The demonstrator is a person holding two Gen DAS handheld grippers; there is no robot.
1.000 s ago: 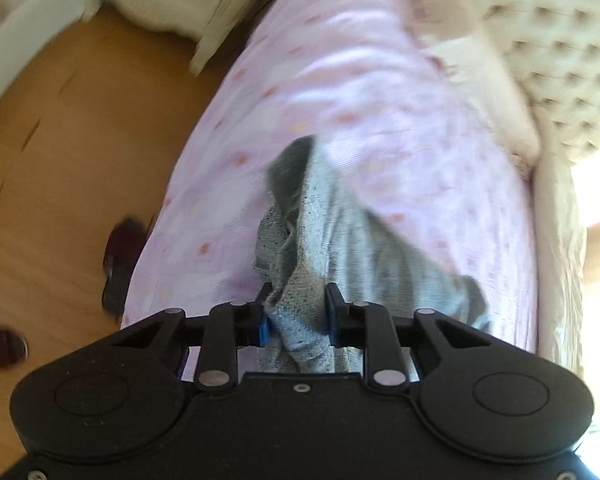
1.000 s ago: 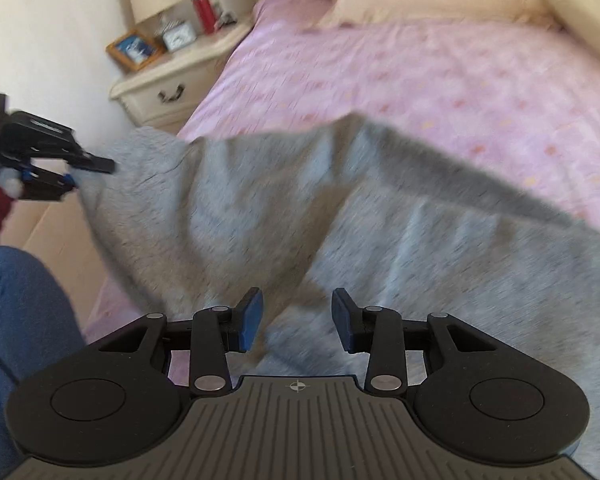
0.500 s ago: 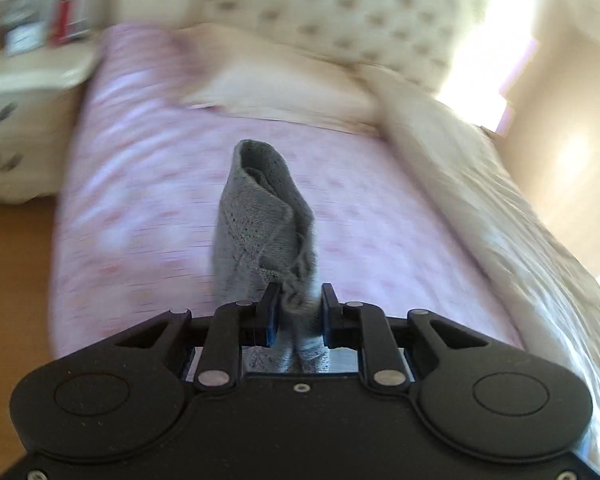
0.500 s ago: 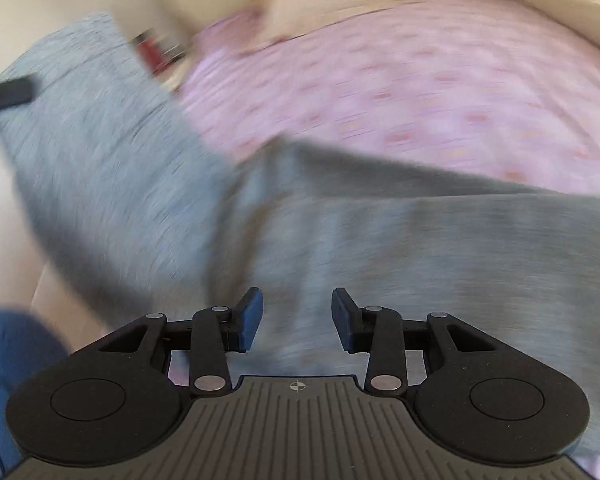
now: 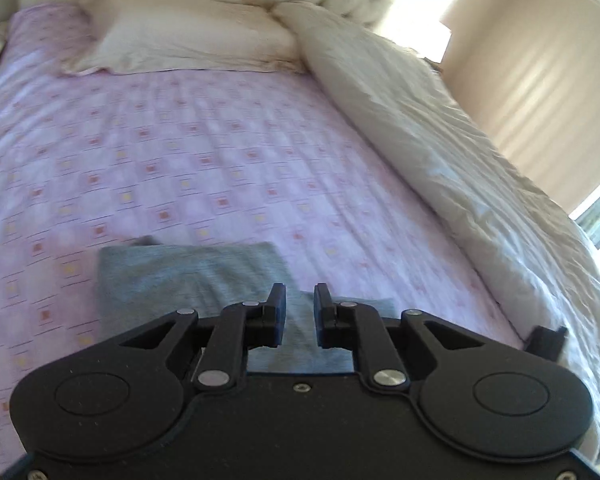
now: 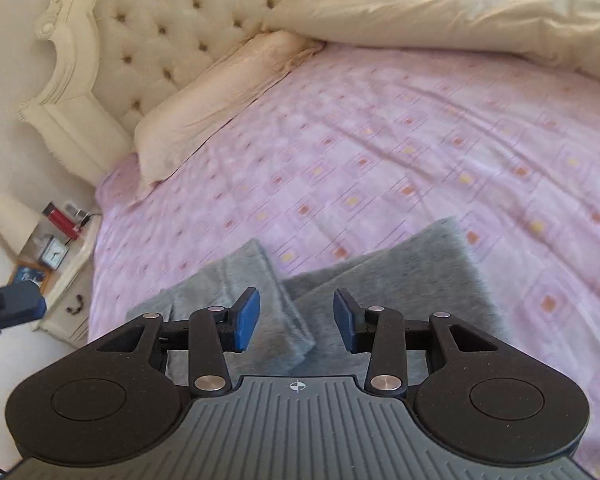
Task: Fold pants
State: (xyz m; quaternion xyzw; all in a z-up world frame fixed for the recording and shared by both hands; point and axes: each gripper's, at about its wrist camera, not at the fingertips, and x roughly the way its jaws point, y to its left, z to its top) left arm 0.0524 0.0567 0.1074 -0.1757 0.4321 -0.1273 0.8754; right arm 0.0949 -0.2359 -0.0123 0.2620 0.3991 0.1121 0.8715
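Observation:
The grey pants (image 5: 188, 276) lie folded on the pink patterned bed sheet (image 5: 220, 152), near its front edge. My left gripper (image 5: 300, 304) hovers just above the pants, its jaws a little apart and empty. In the right wrist view the pants (image 6: 420, 268) lie in overlapping folded layers under my right gripper (image 6: 296, 312), which is open and empty above them. The tip of the left gripper (image 6: 12, 304) shows at the far left of that view, off the bed's side.
A cream pillow (image 5: 188, 36) lies at the tufted headboard (image 6: 160, 32). A bunched cream duvet (image 5: 460, 152) runs along the far side of the bed. A white nightstand (image 6: 60, 280) with a lamp, a clock and a red bottle stands beside the bed.
My left gripper swung the held pants over the bed, let them go and now stands slightly open. The pants went from hanging in the air to lying folded on the sheet.

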